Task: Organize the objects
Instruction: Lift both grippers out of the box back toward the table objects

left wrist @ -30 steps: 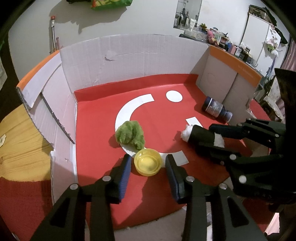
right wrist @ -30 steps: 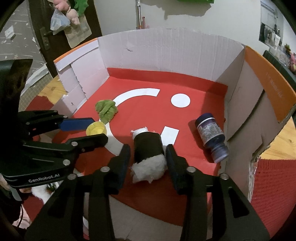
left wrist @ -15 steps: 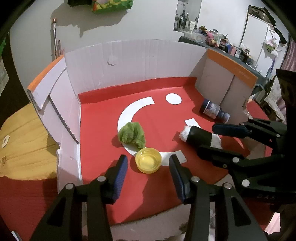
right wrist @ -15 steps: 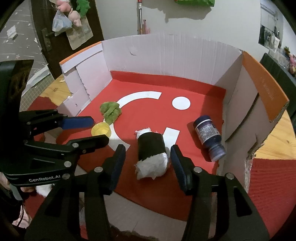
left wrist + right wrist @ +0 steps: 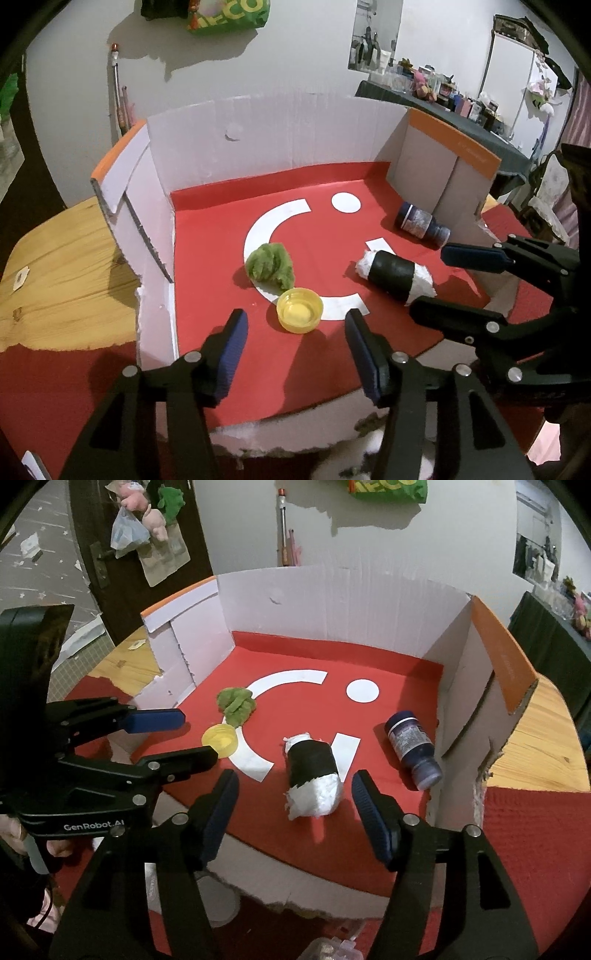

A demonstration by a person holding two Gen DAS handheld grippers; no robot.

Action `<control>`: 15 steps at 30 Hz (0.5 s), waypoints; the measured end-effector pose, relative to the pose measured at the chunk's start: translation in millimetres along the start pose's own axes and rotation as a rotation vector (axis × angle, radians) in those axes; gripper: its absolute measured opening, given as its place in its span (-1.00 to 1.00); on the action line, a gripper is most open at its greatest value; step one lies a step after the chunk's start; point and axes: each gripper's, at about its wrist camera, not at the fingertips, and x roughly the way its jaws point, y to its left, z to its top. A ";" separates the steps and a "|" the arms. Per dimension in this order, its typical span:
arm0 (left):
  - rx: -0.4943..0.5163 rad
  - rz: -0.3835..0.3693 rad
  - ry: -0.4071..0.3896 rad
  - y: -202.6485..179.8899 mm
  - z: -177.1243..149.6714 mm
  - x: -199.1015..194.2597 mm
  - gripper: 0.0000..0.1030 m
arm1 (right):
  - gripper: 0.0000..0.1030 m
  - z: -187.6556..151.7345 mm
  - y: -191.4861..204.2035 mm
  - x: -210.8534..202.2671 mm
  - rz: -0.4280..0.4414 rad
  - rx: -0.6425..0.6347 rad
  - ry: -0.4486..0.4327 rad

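A yellow cap [image 5: 299,310] [image 5: 219,740] lies open side up on the red floor of a cardboard box [image 5: 288,140]. Just short of it hangs my left gripper [image 5: 295,332], its jaws opening, with nothing between them. A black roll with white stuffing at both ends [image 5: 312,775] [image 5: 395,277] lies on its side ahead of my right gripper [image 5: 293,794], whose jaws are opening too and stand clear of the roll. A green crumpled cloth [image 5: 271,264] [image 5: 236,703] rests beyond the cap. A dark blue bottle [image 5: 412,747] [image 5: 421,223] lies by the right wall.
White walls with orange tops [image 5: 502,657] close the box on three sides; its near edge is low and torn. White paper shapes [image 5: 345,202] mark the red floor. A wooden table [image 5: 62,258] and red cloth [image 5: 532,853] surround the box.
Both grippers have drawn back from the box and their jaws have spread. The cap and the roll, earlier between the fingers, now lie free ahead of them.
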 end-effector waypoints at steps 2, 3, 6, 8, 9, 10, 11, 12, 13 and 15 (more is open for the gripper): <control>-0.001 0.002 -0.007 -0.1 -1.1 -3.3 0.22 | 0.34 -0.8 1.9 -3.4 0.002 -0.002 -0.003; -0.003 0.002 -0.010 -0.4 -1.5 -4.9 0.23 | 0.34 -1.2 1.9 -4.4 0.003 -0.002 -0.004; -0.006 0.004 -0.018 -0.7 -3.1 -9.6 0.33 | 0.34 -2.7 3.7 -8.3 0.005 -0.001 -0.008; -0.007 0.008 -0.025 -0.8 -4.1 -12.7 0.39 | 0.35 -3.6 4.3 -11.6 0.006 0.000 -0.013; -0.009 0.010 -0.028 -0.5 -4.8 -14.6 0.40 | 0.36 -3.9 4.4 -13.1 0.007 0.001 -0.015; -0.011 0.011 -0.030 -0.4 -5.3 -15.7 0.41 | 0.41 -4.4 4.7 -15.2 0.007 0.002 -0.018; -0.014 0.011 -0.031 0.1 -6.1 -17.2 0.42 | 0.43 -4.8 4.9 -16.6 0.008 0.003 -0.020; -0.016 0.012 -0.032 0.0 -6.6 -18.2 0.42 | 0.44 -5.5 5.2 -18.4 0.008 0.003 -0.023; -0.018 0.012 -0.032 0.5 -7.3 -19.1 0.43 | 0.44 -6.3 5.5 -20.2 0.008 0.004 -0.024; -0.022 0.015 -0.033 1.1 -8.6 -21.0 0.48 | 0.44 -8.0 6.3 -23.2 0.009 0.005 -0.028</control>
